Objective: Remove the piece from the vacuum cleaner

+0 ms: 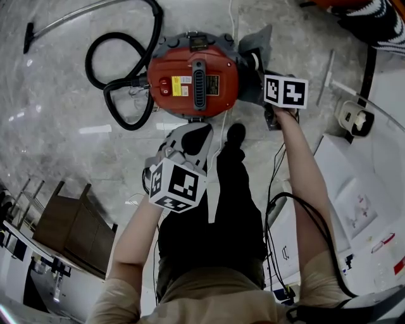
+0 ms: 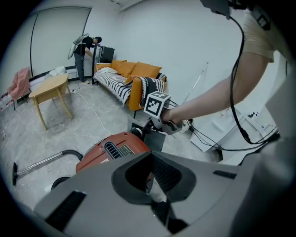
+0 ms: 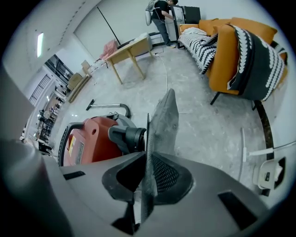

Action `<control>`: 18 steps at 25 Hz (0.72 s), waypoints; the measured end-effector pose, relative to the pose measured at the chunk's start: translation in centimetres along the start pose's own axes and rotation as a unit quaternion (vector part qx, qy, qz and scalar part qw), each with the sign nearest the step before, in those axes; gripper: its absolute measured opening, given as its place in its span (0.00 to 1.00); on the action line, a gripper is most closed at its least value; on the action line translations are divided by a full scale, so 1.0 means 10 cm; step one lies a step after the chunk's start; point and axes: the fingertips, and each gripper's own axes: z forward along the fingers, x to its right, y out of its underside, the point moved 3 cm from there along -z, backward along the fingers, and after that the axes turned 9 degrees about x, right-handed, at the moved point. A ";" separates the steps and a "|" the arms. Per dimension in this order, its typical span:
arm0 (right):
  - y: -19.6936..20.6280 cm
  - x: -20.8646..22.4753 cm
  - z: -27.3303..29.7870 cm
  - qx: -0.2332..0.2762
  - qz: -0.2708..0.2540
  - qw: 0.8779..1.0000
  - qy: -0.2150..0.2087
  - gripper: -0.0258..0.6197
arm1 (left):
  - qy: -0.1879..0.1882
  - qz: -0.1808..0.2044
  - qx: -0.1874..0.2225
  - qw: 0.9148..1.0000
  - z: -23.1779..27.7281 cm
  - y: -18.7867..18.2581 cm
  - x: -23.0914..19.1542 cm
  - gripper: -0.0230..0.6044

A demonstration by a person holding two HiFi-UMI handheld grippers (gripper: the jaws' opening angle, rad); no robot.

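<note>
On the pale stone floor in front of me sits the red vacuum cleaner (image 1: pixel 193 79), its black hose (image 1: pixel 120 82) looping off to the left and a thin metal wand (image 1: pixel 69 19) lying beyond that. My right gripper (image 3: pixel 146 159) is down at the cleaner's right side, and its jaws are clenched on a thin flat grey piece (image 3: pixel 165 122), which I see edge-on between the pads, rising out of them to a blunt point. That piece stands just beside the black round port (image 3: pixel 132 138) on the cleaner's body; I cannot tell whether the two are still joined. My left gripper (image 2: pixel 150 178) hovers over the near edge of the cleaner, its jaws slightly apart and holding nothing, with red casing and floor showing through the gap. Farther off, a sofa (image 3: pixel 240 51) with orange cushions and a striped throw stands to the right, a wooden table (image 2: pixel 48 90) sits to the left, and a person (image 2: pixel 85 51) stands at the far wall.
</note>
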 end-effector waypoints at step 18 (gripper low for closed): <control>0.10 0.01 0.04 0.045 -0.084 0.995 0.039 0.10 | 0.002 -0.005 -0.002 1.000 0.03 0.07 0.03 0.03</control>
